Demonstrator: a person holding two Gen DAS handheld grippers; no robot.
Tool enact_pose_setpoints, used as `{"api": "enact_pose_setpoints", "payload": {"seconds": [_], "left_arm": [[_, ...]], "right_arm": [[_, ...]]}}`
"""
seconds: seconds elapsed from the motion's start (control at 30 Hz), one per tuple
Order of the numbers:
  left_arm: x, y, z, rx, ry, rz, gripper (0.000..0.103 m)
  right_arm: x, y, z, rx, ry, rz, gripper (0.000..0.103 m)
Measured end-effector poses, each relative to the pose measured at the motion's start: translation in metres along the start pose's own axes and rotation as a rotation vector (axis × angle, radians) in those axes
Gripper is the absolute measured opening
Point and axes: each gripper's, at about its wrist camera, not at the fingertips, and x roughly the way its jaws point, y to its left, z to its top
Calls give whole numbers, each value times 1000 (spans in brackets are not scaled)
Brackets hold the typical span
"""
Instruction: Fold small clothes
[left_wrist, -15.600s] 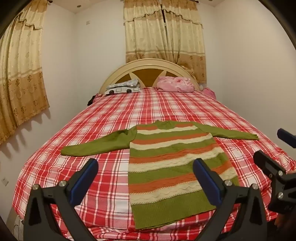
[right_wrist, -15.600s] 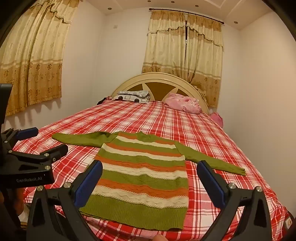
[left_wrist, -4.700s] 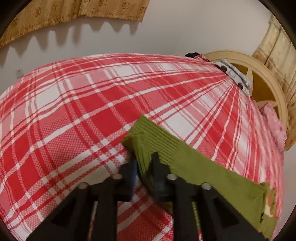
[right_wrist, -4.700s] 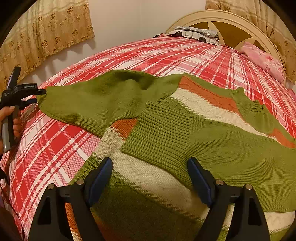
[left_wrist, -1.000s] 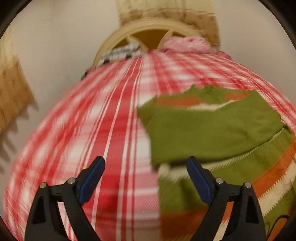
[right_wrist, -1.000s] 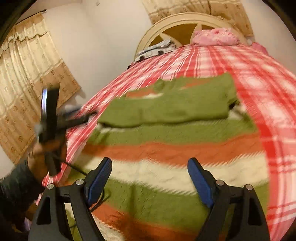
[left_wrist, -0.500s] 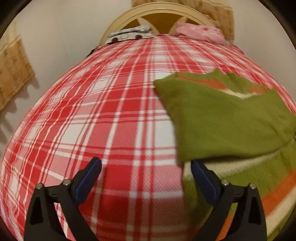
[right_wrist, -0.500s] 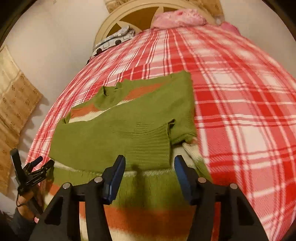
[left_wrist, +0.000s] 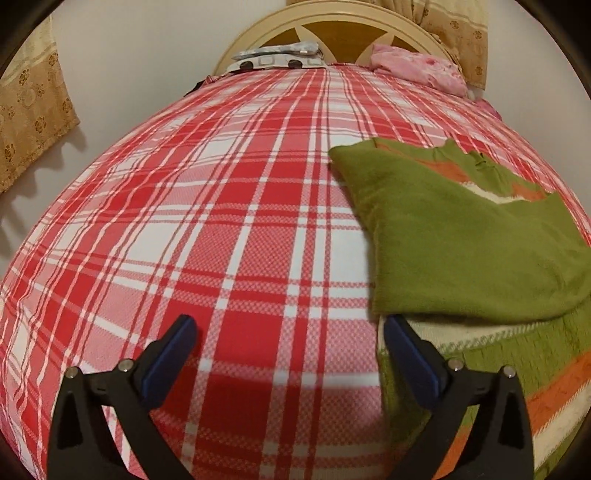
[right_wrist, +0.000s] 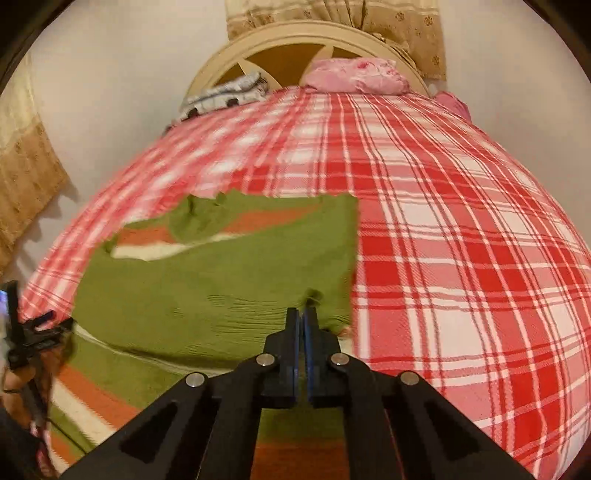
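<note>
A small green, orange and cream striped sweater (left_wrist: 469, 240) lies flat on the plaid bed, both sleeves folded across its chest. In the left wrist view my left gripper (left_wrist: 288, 341) is open and empty, low over the bedspread at the sweater's left edge. In the right wrist view my right gripper (right_wrist: 303, 317) is shut on the ribbed cuff of the folded sleeve (right_wrist: 258, 314) lying on the sweater (right_wrist: 207, 273). My left gripper also shows there at the far left (right_wrist: 26, 332), held in a hand.
The red and white plaid bedspread (left_wrist: 221, 221) covers the whole bed. A pink pillow (left_wrist: 417, 70) and a patterned pillow (left_wrist: 277, 55) lie by the cream headboard (right_wrist: 295, 40). Walls and curtains close in on both sides.
My right gripper has closed from open onto the sleeve cuff and moved down to it. My left gripper has dropped slightly closer to the sweater's left edge, still open.
</note>
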Motion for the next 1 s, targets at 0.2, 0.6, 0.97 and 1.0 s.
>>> {"api": "enact_pose_setpoints", "payload": {"seconds": [0.2, 0.6, 0.97, 1.0], "left_arm": [[-42, -4, -9, 37, -94, -30, 103], [17, -45, 18, 85, -11, -24, 103], [19, -31, 14, -14, 14, -123, 103], [18, -32, 14, -12, 13, -119, 103]], "right_arm": [[11, -7, -23, -16, 80, -51, 3], [37, 61, 0, -154, 87, 117, 5], [20, 41, -12, -124, 4, 22, 4], [21, 42, -11, -135, -3, 23, 4]]}}
